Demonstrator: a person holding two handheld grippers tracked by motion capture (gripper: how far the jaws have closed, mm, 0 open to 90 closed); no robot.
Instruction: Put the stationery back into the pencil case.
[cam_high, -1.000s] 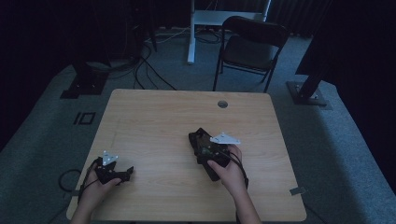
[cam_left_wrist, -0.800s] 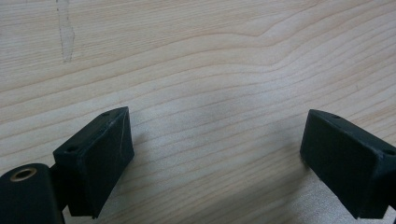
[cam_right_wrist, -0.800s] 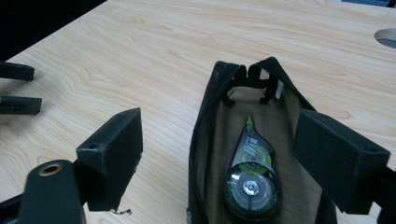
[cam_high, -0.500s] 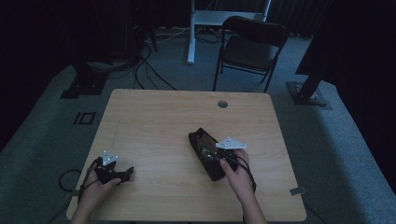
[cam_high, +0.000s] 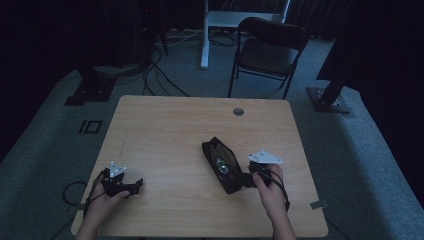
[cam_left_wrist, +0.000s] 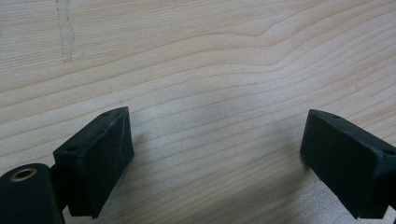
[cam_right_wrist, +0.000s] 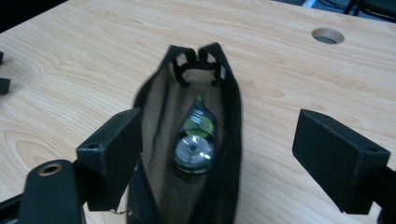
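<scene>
In the high view a black mesh pouch (cam_high: 223, 165) lies slantwise on the wooden bench (cam_high: 170, 130), right of centre, with a round silvery item visible inside it. The right gripper (cam_high: 246, 179) sits at the pouch's near end, held by the right hand (cam_high: 267, 186), forearm entering from the bottom edge. The left gripper (cam_high: 134, 186) rests near the bench's front-left corner in the left hand (cam_high: 107, 196), well apart from the pouch. Compared with a second ago, the right hand has drawn back toward the near edge and the pouch now lies uncovered. In the left gripper view the jaws stand wide apart over bare wood. In the right gripper view the jaws are spread, and the pouch (cam_right_wrist: 189, 154) lies between them, nearer the left jaw, with nothing gripped.
</scene>
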